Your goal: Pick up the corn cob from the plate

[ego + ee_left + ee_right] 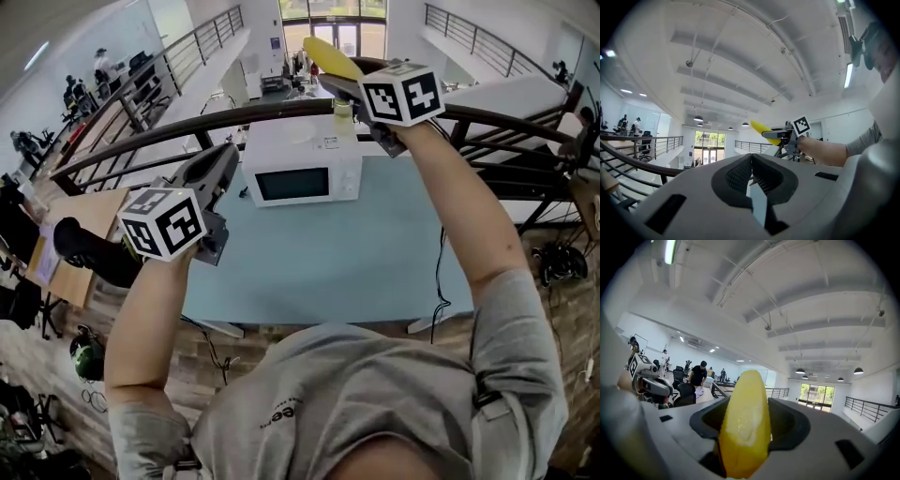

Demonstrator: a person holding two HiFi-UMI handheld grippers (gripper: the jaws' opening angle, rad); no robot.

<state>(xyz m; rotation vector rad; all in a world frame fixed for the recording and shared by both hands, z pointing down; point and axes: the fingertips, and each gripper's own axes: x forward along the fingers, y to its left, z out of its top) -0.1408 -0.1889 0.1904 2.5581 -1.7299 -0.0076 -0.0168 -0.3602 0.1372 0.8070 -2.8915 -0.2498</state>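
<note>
1. Tabletop, pale blue and rectangular (375, 262), is being seen well below the raised arms; no plate is being shown on it in any view.
2. White box-shaped microwave oven (302, 169) is being carried at the table's far edge, in front of a dark curved handrail (281, 111).
3. Grey two-jaw left gripper (751, 161) is being held level, its jaws brought together on nothing.
4. Grey two-jaw right gripper (342, 89) is being held level above the microwave, its jaws clamped wide on the cob.
5. Smooth yellow tapered corn cob (744, 418) is being gripped across its thicker part, the tip jutting past the jaws, clear of the table. It is being judged light, stiff and rather slippery. Because of the taper, the thick middle is being favoured as the place to hold it.
</note>
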